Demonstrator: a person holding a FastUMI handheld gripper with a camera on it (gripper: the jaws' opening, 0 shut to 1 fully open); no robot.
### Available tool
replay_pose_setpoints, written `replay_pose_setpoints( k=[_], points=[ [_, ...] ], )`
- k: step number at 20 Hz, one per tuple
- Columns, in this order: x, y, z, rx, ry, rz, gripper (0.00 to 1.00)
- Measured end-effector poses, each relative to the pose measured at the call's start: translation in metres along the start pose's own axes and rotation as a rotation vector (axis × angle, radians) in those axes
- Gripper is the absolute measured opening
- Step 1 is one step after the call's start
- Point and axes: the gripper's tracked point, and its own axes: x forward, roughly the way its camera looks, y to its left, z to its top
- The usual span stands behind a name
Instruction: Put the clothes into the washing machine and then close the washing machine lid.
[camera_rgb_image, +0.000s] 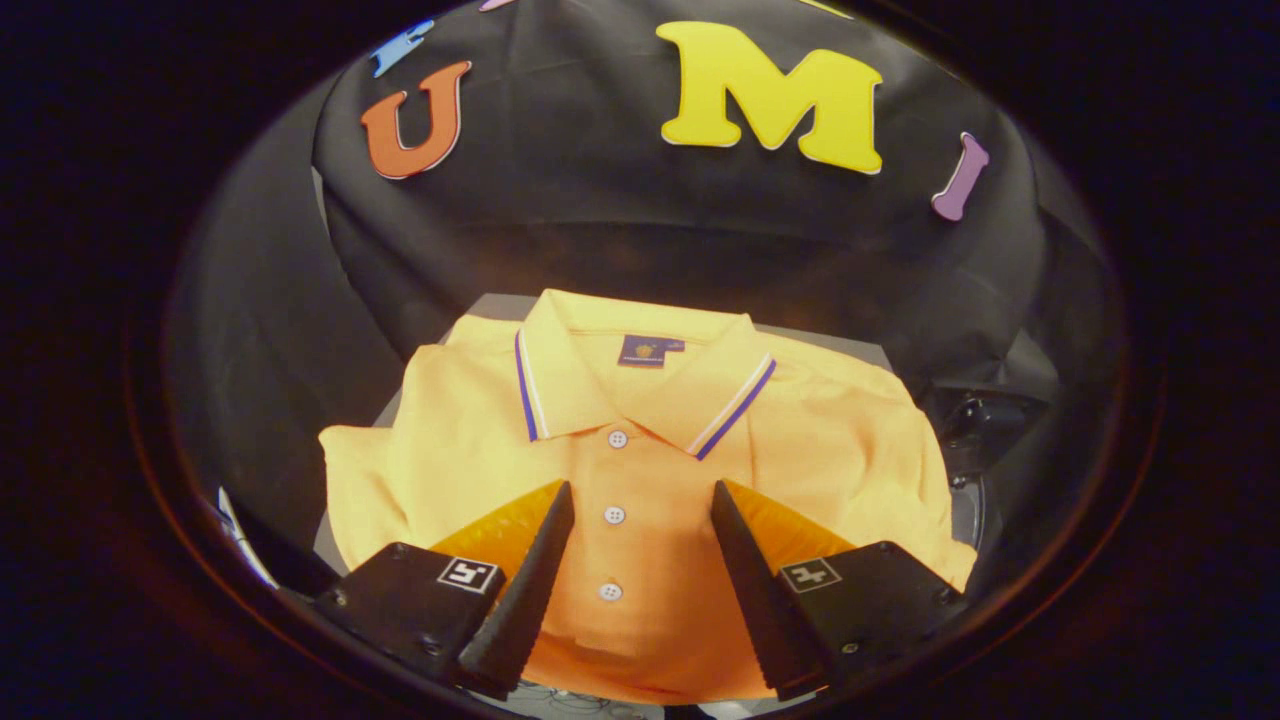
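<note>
Your gripper (640, 500) hung with fingers apart over the shirt (640, 470) at lower centre, so pickup was in hand; next you needed to pinch it.

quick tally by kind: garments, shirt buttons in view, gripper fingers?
Polo shirt, orange, folded: 1
Buttons on its placket: 3
Fingers of the gripper, open, spread over the placket: 2
Total: 6
</note>
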Motion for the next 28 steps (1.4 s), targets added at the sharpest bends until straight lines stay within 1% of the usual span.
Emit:
replay_pose_setpoints(
  k=[2, 3, 5, 7, 9, 10, 12, 14, 16, 18, 22, 25, 28],
  points=[
    [0.0, 0.005, -0.001, -0.013, 0.017, 0.004, 0.69],
    [0.001, 0.008, 0.002, -0.019, 0.02, 0.006, 0.53],
    [0.004, 0.006, 0.006, -0.024, 0.016, 0.007, 0.3],
    [0.006, 0.006, 0.004, -0.026, 0.009, 0.019, 0.13],
    [0.004, 0.005, 0.003, -0.031, 0.015, 0.029, 0.09],
    [0.002, 0.005, 0.004, -0.024, 0.013, 0.031, 0.08],
    [-0.001, 0.005, 0.002, -0.023, -0.014, 0.048, 0.07],
    [-0.005, 0.005, -0.002, -0.06, -0.049, 0.075, 0.06],
    [-0.013, 0.002, -0.008, -0.051, -0.082, 0.102, 0.06],
    [-0.036, 0.006, -0.018, -0.023, -0.118, 0.143, 0.06],
    [-0.084, -0.001, -0.009, -0.03, -0.247, 0.198, 0.06],
    [-0.138, -0.005, -0.003, -0.014, -0.353, 0.239, 0.06],
    [-0.194, -0.017, 0.0, -0.005, -0.459, 0.262, 0.05]
  ],
)
